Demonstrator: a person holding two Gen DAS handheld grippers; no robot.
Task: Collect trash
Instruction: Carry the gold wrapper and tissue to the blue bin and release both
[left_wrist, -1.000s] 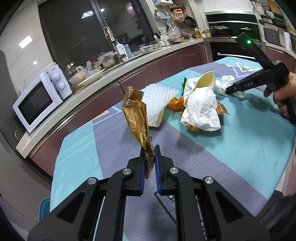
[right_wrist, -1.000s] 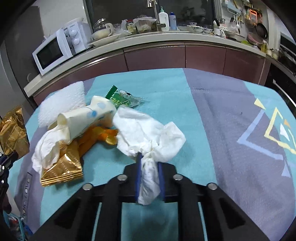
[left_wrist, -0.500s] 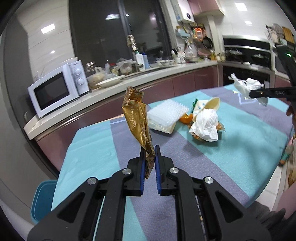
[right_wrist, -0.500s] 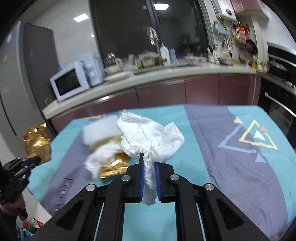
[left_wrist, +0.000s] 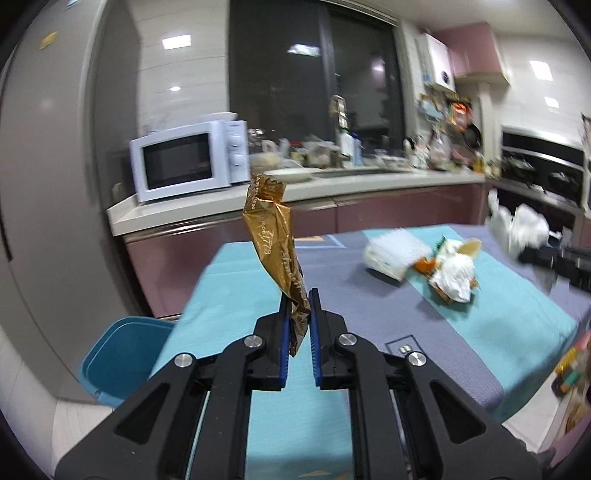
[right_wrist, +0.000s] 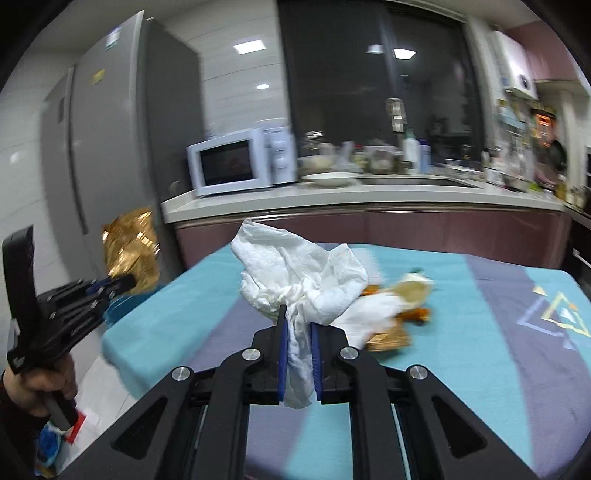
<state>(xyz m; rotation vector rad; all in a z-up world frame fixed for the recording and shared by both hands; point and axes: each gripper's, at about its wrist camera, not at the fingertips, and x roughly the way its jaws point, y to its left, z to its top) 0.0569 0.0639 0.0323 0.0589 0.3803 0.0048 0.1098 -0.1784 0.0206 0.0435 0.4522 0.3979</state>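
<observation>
trash is split between the two grippers and the table. the left gripper (left_wrist: 298, 295) is clamped on the lower end of a gold foil wrapper (left_wrist: 275, 236), which stands up from the blue pads, twisted and creased, above the near edge of the table (left_wrist: 332, 435). the right gripper (right_wrist: 298, 314) is pinched tight on a crumpled white tissue (right_wrist: 295, 273), the bunched paper flaring out above the fingers and a tail hanging down between them. the rest of the trash pile (left_wrist: 448, 275) lies on the teal and grey tablecloth: a white bumpy foam sheet (left_wrist: 397, 251), white paper, orange peel and another gold wrapper, all touching one another. a blue bin (left_wrist: 122, 354) sits on the floor just beside the table's left end. a white microwave (left_wrist: 188, 162) stands on the counter behind.
</observation>
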